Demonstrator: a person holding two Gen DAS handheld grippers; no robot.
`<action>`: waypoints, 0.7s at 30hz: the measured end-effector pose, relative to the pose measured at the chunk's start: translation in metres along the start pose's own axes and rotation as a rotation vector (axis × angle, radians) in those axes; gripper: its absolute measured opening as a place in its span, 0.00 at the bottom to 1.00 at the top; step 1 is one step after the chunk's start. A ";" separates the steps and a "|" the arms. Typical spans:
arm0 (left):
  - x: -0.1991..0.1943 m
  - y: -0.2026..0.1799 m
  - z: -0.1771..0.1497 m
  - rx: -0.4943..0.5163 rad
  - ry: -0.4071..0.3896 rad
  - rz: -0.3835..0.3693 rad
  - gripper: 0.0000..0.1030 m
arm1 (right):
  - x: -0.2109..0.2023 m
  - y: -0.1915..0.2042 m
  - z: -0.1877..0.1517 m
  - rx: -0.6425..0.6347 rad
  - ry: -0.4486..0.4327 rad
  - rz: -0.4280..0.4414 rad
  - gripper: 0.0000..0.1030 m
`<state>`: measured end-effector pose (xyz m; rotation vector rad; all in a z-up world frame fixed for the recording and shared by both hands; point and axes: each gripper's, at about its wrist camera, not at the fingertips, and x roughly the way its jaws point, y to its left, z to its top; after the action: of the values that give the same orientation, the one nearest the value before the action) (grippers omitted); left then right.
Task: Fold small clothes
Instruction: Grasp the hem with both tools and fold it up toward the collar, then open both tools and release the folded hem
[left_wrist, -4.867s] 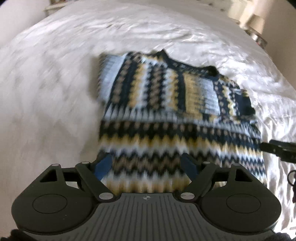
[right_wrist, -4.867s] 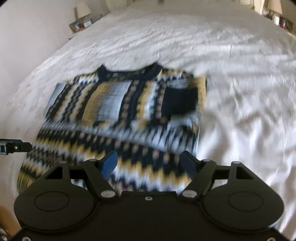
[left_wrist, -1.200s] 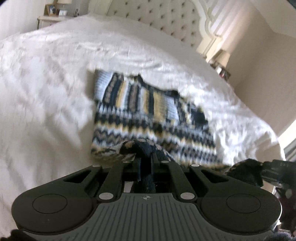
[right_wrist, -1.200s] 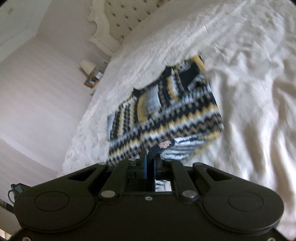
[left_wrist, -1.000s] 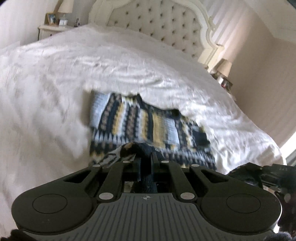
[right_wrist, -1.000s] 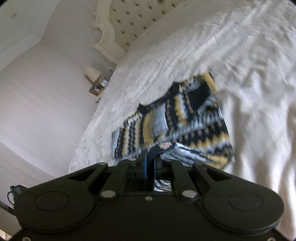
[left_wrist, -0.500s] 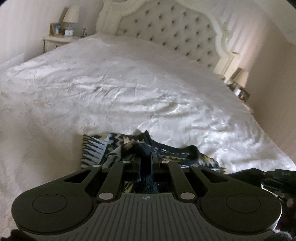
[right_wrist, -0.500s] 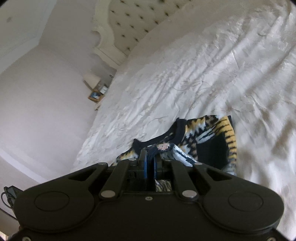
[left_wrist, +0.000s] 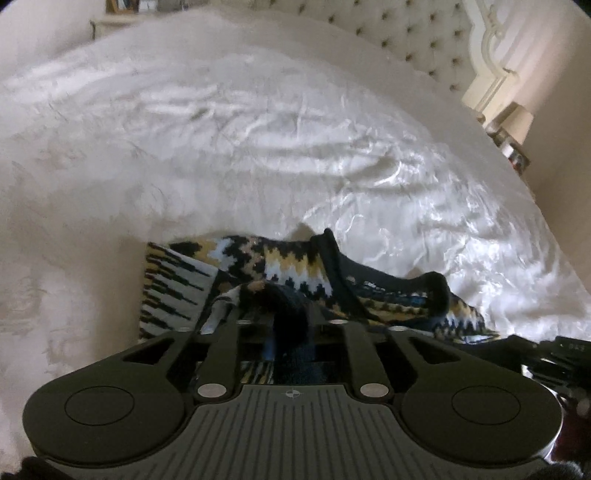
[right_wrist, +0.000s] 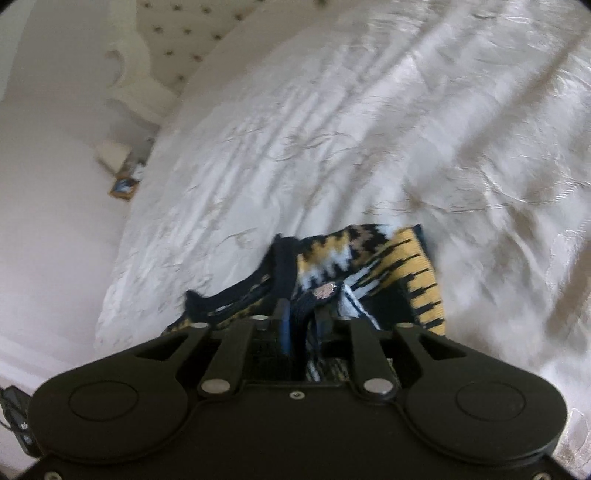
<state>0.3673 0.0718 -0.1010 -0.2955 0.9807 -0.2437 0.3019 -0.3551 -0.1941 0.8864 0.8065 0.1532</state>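
White satin bedspread (left_wrist: 258, 122) fills most of both views, creased and shiny, and we take it as our landmark. On it, near its close edge, lies the sweater (left_wrist: 284, 264), a knit in navy, mustard, pale blue and white zigzags, folded over on itself so that the navy collar (left_wrist: 369, 280) faces the far end of the bedspread.

We hold the left gripper (left_wrist: 291, 321) low over the near part of the sweater. Its jaws have just been opening; a dark fold of the hem (left_wrist: 291, 332) sits between them, and we judge the pads parted from it rather than pressing, though the cloth fills much of the gap. From the right wrist, the right gripper (right_wrist: 303, 317) sits over the other near corner of the sweater (right_wrist: 369, 266). Its jaws have also just been opening, with a blue pad (right_wrist: 283, 325) clear on one side and a bunch of navy and white knit between the fingers, loose in the gap.

At the right edge of the left view a dark part of the other gripper shows, just above the bedspread. Beyond the bedspread's far end stands a tufted cream headboard (left_wrist: 417, 40). Beside the bedspread, past its far right corner in the left view, stands a lamp (left_wrist: 517, 122). Both views are somewhat blurred.
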 end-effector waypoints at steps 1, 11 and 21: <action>0.002 0.002 0.003 0.002 0.002 -0.008 0.33 | 0.001 0.000 0.001 0.002 -0.011 -0.007 0.56; -0.026 0.000 0.026 0.184 -0.095 0.047 0.78 | -0.026 0.021 0.011 -0.107 -0.170 -0.080 0.72; -0.029 -0.043 -0.067 0.482 0.113 -0.048 0.78 | -0.035 0.064 -0.067 -0.482 0.010 -0.102 0.72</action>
<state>0.2921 0.0328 -0.0985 0.1373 0.9939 -0.5341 0.2440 -0.2869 -0.1520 0.3894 0.7780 0.2502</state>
